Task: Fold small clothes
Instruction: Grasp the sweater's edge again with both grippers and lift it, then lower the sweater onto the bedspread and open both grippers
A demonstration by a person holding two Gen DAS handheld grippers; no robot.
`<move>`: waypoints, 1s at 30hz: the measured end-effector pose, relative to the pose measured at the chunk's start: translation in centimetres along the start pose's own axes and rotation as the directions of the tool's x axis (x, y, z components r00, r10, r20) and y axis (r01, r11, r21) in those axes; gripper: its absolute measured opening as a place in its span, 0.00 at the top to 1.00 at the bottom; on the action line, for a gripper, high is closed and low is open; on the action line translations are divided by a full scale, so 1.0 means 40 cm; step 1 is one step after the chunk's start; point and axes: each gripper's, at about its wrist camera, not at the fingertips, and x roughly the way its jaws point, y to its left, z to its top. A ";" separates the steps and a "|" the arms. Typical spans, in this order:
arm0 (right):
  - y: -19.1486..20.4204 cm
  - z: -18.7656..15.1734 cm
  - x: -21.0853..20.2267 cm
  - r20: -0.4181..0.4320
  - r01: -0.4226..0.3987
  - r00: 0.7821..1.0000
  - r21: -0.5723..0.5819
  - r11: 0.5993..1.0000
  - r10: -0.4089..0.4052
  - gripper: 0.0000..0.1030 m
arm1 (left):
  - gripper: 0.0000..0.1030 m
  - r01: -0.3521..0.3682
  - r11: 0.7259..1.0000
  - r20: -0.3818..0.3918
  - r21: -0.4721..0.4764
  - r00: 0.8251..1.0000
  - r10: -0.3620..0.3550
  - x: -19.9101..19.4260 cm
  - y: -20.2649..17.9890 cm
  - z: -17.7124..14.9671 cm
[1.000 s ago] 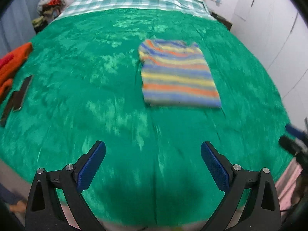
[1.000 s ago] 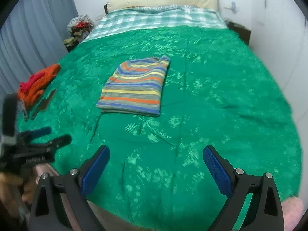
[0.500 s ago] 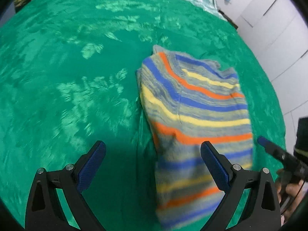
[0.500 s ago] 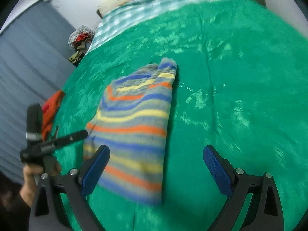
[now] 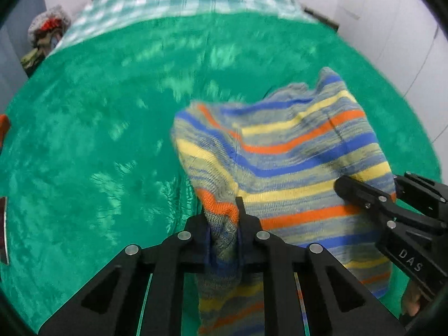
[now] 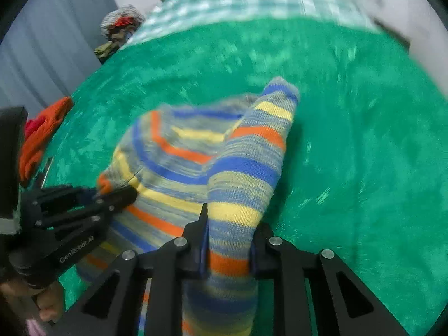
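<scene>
The striped sweater (image 5: 282, 165) lies on the green bed (image 5: 112, 128), near edge lifted. Left tongs (image 5: 223, 224) and right tongs (image 6: 228, 240) have just closed, each clamped on a near corner. Soft, light knit; it should drape and sag, so corner holds suit it.

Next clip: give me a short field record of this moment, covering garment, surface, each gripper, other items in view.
garment: striped sweater, near edge lifted and bunched
surface: green bedspread
left gripper: jaws just closed, shut on the sweater's near left corner
right gripper: jaws just closed, shut on the sweater's near right corner
other items: orange cloth at the bed's left edge; clothes heap beyond the bed
fold status: not yet folded over
</scene>
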 end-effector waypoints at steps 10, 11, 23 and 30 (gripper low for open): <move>0.054 0.020 -0.271 0.211 -0.002 0.977 -0.099 0.995 0.023 0.66 | 0.31 -0.016 1.000 0.079 -0.019 0.997 0.017 -0.158 -0.008 -0.013; 0.048 0.020 -0.270 0.202 0.009 0.979 -0.094 0.996 0.010 0.51 | 0.09 -0.065 0.998 0.047 -0.027 0.997 0.066 -0.132 -0.002 -0.023; -0.030 -0.288 -0.455 0.074 0.193 0.979 -0.042 0.980 -0.189 0.01 | 0.04 -0.233 0.970 0.092 -0.072 0.967 0.239 -0.341 -0.054 -0.305; 0.010 -0.378 -0.613 0.108 0.188 0.976 0.028 0.982 -0.190 0.01 | 0.01 -0.260 0.963 0.201 -0.070 0.942 0.269 -0.499 -0.093 -0.333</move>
